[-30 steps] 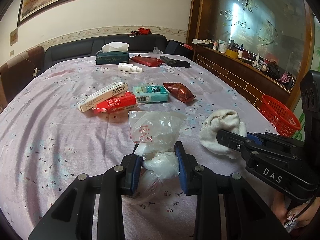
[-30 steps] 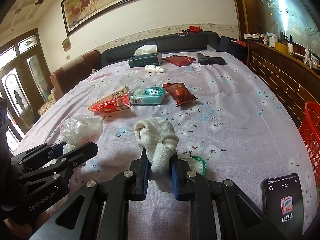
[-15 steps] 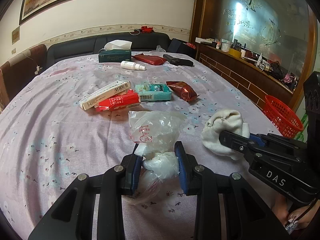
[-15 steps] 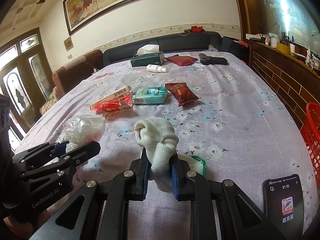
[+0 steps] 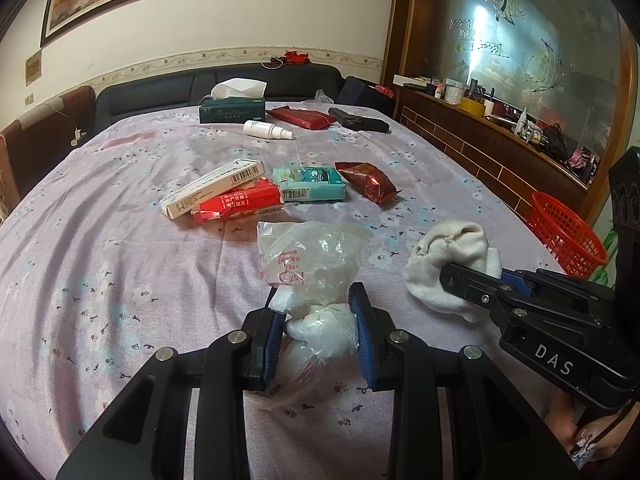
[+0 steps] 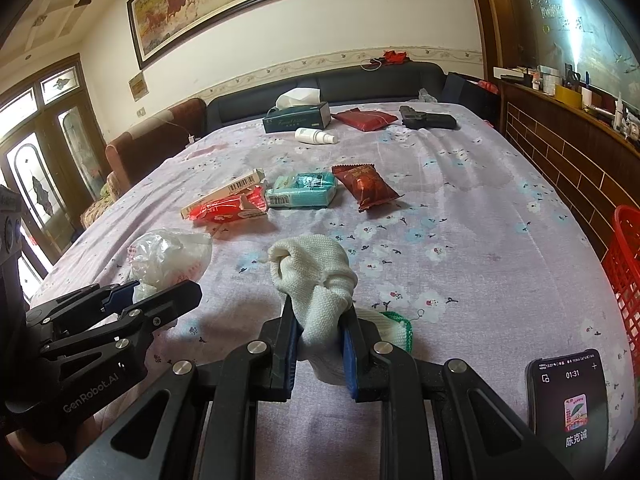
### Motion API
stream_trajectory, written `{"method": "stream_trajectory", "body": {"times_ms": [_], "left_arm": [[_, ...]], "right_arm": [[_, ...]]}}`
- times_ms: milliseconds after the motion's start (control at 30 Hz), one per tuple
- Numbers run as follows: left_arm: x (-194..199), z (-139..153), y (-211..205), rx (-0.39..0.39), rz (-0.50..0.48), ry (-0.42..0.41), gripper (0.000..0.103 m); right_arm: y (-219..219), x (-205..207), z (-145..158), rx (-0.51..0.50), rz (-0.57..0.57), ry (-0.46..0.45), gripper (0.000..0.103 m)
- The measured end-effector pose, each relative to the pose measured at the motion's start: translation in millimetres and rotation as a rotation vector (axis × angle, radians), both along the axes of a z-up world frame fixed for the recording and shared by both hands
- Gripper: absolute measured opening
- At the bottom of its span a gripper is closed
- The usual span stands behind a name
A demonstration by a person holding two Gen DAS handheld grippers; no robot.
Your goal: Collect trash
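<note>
Fingers (image 5: 362, 320) of the left gripper pinch a crinkly plastic bag (image 5: 316, 264); the right gripper's clamp a knitted white sock (image 6: 316, 280).

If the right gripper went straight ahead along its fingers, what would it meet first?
Probably the brown snack packet, past bare tablecloth; depth is uncertain. The right gripper is shut on the white cloth.

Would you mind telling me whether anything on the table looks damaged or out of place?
The red packet beside the teal tissue pack is torn open at one end, its wrapper ragged. A white spray bottle lies on its side near the tissue box. Nothing looks spilled.
</note>
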State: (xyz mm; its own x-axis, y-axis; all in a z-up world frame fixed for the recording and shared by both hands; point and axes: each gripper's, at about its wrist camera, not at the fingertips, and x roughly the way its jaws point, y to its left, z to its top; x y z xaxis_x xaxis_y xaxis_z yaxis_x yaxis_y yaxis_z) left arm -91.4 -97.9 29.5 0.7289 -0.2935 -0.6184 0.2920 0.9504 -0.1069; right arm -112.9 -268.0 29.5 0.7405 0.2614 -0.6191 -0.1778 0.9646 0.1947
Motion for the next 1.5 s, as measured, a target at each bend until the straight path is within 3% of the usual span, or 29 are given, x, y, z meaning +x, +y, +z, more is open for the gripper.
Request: {"method": "stream_trajectory", "body": {"times_ms": [533, 933, 1500], "left_arm": [[-6.7, 10.8, 2.3, -0.026, -0.006, 0.003, 0.03], [-5.6, 30.9, -12.0, 0.06, -0.007, -0.043, 0.03], [-2.3, 30.2, -21.6, 0.087, -0.02, -0.045, 0.03]], "right_arm": [[-13.5, -16.7, 20.0, 0.031, -0.022, -0.039, 0.02], [-23.7, -33.5, 41.6, 0.044, -0.04, -0.075, 0.02], [-26.3, -38.5, 45.7, 0.044, -0.043, -0.082, 0.02]]}}
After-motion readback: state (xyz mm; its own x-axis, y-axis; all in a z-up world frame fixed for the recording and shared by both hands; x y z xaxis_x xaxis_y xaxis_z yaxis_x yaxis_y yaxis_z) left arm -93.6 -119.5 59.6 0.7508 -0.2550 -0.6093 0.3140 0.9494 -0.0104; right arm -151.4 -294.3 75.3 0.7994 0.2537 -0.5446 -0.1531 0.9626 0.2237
